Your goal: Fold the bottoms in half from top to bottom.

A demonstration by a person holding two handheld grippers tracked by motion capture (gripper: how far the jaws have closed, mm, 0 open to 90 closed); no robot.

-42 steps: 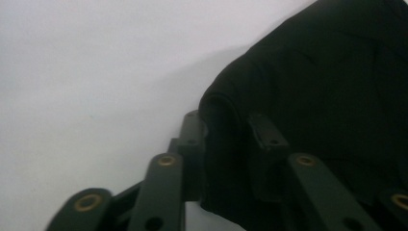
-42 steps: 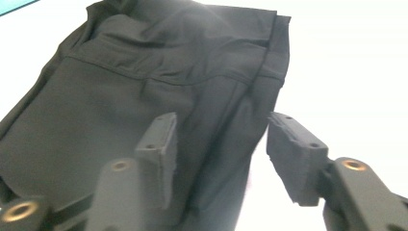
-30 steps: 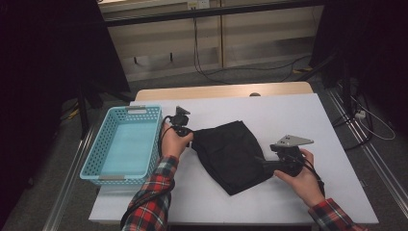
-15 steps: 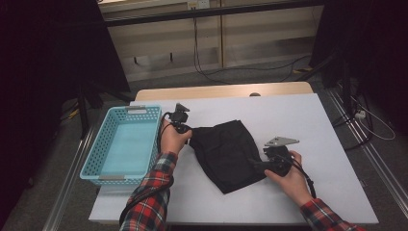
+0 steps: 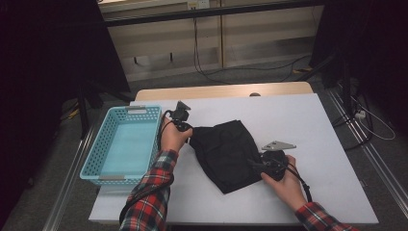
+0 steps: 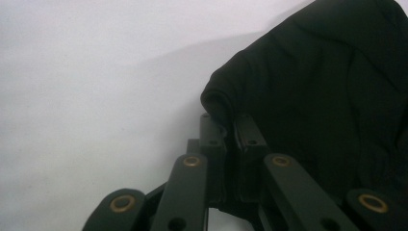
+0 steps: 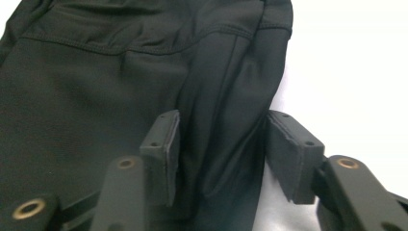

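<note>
Both forearms reached in over the white table [image 5: 332, 144], left gripper [image 5: 188, 131] clamped on the black garment's [image 5: 228, 154] near-left hem. Right gripper [image 7: 219, 154] view showed jaws just closing astride a fold at the garment's right edge, pads not yet pressing.

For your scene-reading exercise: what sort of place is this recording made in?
Probably a lab or workshop set up for recording, not a home: a plain white table stands by metal floor rails, with loose cables along a bare wall, and dark screens at the sides.

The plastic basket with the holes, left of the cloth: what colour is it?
Light blue basket, clearest in the high view.
</note>
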